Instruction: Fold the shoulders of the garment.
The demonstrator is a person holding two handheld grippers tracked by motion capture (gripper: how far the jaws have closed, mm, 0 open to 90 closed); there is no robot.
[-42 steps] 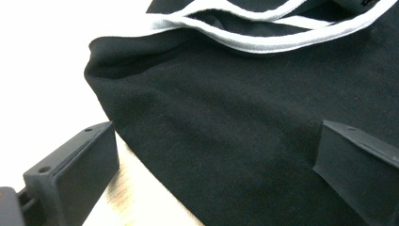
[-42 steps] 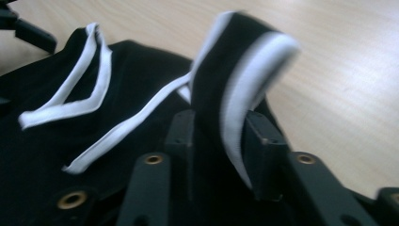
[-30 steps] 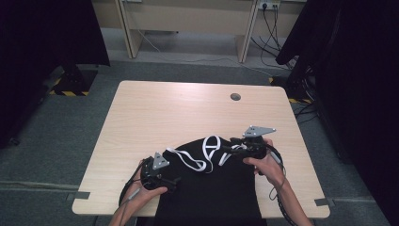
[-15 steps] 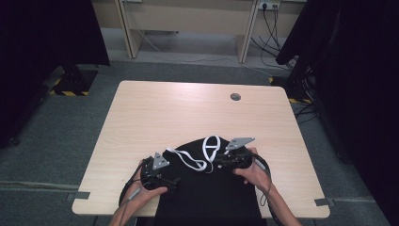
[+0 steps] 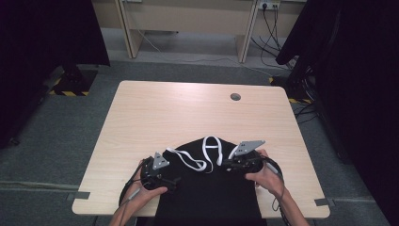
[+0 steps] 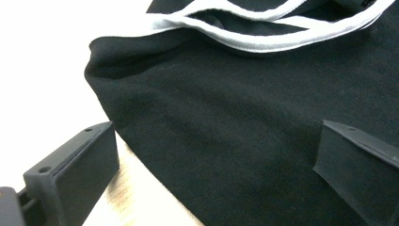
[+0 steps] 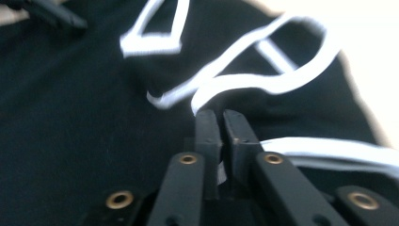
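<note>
A black garment (image 5: 211,193) with white straps (image 5: 212,149) lies at the near edge of the wooden table (image 5: 188,113) and hangs over it. My left gripper (image 5: 175,181) rests at the garment's left edge. Its jaws stand wide open (image 6: 216,155), one over bare wood and one over the black cloth (image 6: 226,117). My right gripper (image 5: 226,165) lies on the garment's right part and points left toward the straps. Its jaws have just been closing and are shut (image 7: 222,122), with a strip of white strap (image 7: 220,178) pinched between them.
A round cable hole (image 5: 235,97) sits near the table's far edge. Dark curtains hang at both sides. Cables (image 5: 270,28) run down by the far desk. The table's far half is bare wood.
My right gripper has moved left and slightly down onto the garment, and its jaws have shut on the white strap. The left gripper has stayed put.
</note>
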